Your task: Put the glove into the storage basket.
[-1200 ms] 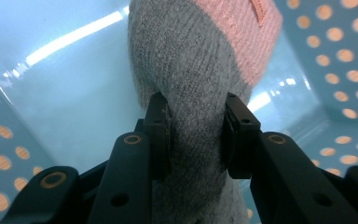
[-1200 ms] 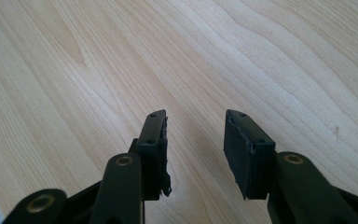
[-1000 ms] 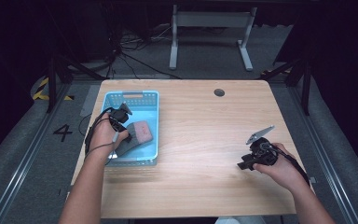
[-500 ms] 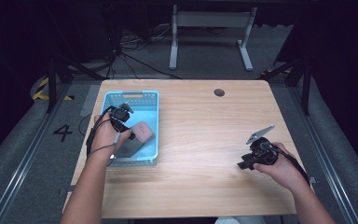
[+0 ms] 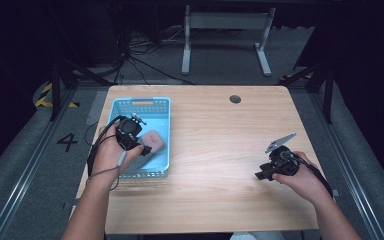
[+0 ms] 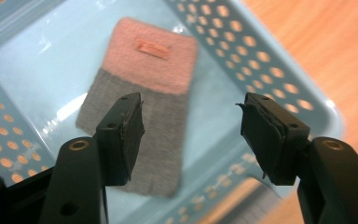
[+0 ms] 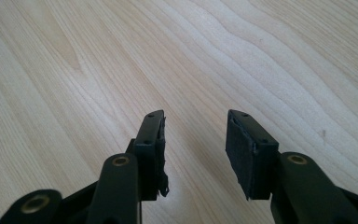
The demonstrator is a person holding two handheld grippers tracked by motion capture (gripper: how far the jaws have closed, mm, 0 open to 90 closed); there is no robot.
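Nearest the person's edge of the wooden table (image 5: 210,165), the right gripper (image 7: 195,140) rests low over bare wood toward the right edge, its jaws parted with nothing between them, parked out of the way while the other hand works. At the left side the left gripper (image 6: 189,128) hangs above the blue basket (image 5: 161,107), which sits by the table's left edge near the far corner. Its jaws have just been opening and stand wide with nothing between them. Below them the pink and grey knitted pouch (image 6: 144,98) lies flat on the basket floor, grey end toward the near wall; it seems to lie slightly askew, though blur makes that uncertain. I judge the pouch has been released there, dropped in for storage.
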